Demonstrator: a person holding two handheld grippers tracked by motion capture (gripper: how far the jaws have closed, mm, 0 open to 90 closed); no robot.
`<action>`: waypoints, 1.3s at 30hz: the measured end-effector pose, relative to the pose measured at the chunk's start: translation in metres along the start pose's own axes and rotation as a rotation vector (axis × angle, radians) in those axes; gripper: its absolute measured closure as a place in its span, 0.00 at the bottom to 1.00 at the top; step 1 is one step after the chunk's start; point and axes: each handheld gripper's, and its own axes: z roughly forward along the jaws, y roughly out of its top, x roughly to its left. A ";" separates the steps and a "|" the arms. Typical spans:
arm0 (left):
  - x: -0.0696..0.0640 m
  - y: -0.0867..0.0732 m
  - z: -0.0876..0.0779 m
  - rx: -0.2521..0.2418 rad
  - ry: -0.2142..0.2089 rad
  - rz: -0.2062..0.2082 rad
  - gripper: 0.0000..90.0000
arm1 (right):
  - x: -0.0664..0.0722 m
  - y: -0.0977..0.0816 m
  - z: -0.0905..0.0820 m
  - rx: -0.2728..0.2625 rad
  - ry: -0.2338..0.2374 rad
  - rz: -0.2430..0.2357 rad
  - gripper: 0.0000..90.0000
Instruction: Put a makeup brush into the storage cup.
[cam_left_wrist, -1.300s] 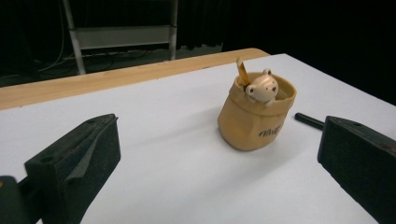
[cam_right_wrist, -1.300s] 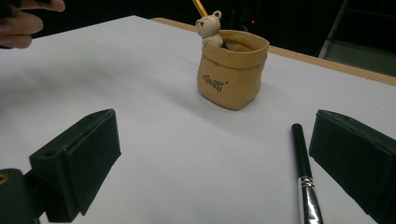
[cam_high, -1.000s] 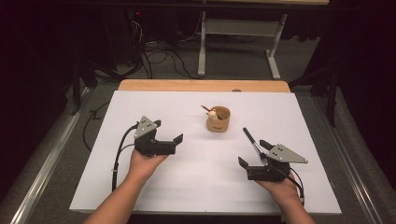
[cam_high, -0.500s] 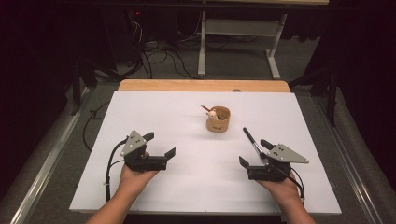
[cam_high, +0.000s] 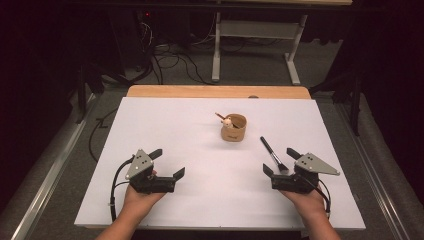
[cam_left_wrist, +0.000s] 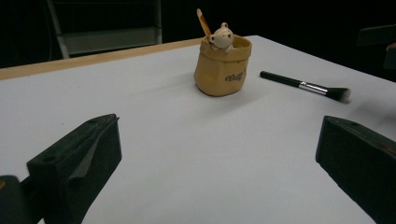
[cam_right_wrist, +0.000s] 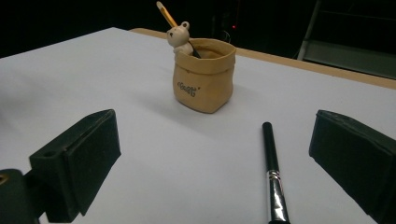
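White covering spreads over the table (cam_high: 200, 130), with a strip of bare wood showing along its far edge. Just right of the middle of the high view stands a tan pot (cam_high: 233, 128) shaped like a small sack, upright, with a little bear figure (cam_high: 227, 121) perched on its rim and a thin stick (cam_high: 220, 116) leaning out toward the upper left. To the lower right of the pot, near it but not touching, a black makeup brush (cam_high: 272, 154) lies flat on the white surface, its handle pointing toward the pot and its bristles toward the lower right.

At the lower left of the high view the left gripper (cam_high: 167, 165) rests low over the table in a hand, jaws spread wide and holding nothing; it is well apart from the pot. In the left gripper view the pot (cam_left_wrist: 222, 66) sits at upper centre and the brush (cam_left_wrist: 303, 86) to its right, both far beyond the jaws.

At the lower right, the right gripper (cam_high: 280, 161) is likewise wide open and empty, with the brush's bristle end lying between its jaws. The right gripper view shows the brush (cam_right_wrist: 272, 172) running up between the two jaws, nearer the right one, with neither jaw touching it.
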 end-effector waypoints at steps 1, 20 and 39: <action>0.000 0.000 0.000 -0.003 0.004 0.003 0.01 | -0.001 0.000 0.000 0.001 -0.007 0.001 0.04; 0.003 0.001 -0.002 -0.031 -0.068 -0.001 0.03 | -0.040 -0.019 -0.018 0.081 -0.188 0.053 0.07; 0.007 0.002 -0.002 -0.032 -0.058 -0.016 0.02 | -0.023 -0.033 -0.008 0.272 -0.186 0.010 0.08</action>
